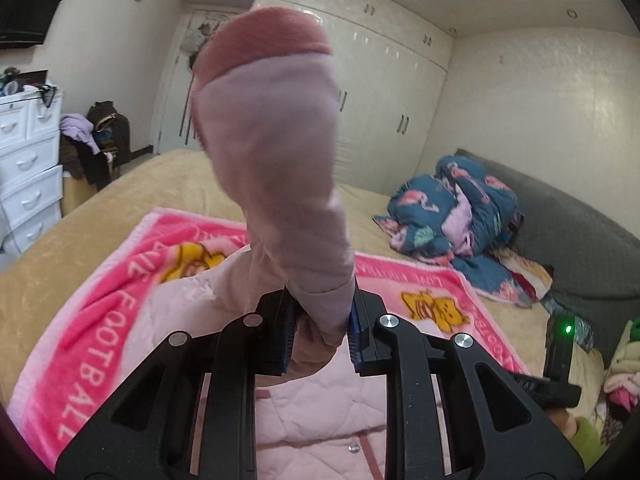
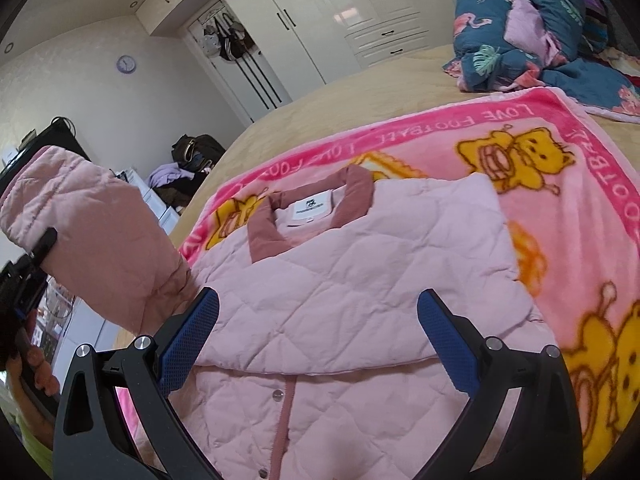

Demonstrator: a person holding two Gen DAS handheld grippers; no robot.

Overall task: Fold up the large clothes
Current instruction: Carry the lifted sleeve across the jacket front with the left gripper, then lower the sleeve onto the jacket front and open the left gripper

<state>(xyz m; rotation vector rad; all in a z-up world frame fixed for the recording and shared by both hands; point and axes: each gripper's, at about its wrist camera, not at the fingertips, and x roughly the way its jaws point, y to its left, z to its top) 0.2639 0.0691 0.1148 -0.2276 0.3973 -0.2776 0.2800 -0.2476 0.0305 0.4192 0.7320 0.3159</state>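
Only the right wrist view shows the jacket's collar (image 2: 310, 206) (left tool (image 1: 322, 322) pinches the sleeve (image 1: 276, 152)).

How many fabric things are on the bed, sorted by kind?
Pink quilted jacket: 1
Pink cartoon blanket spread under it: 1
Blue flamingo-print bedding heap at the far side: 1
Total: 3

The raised sleeve (image 1: 276, 152) is blurred and hides the wardrobe (image 1: 384, 92) behind.
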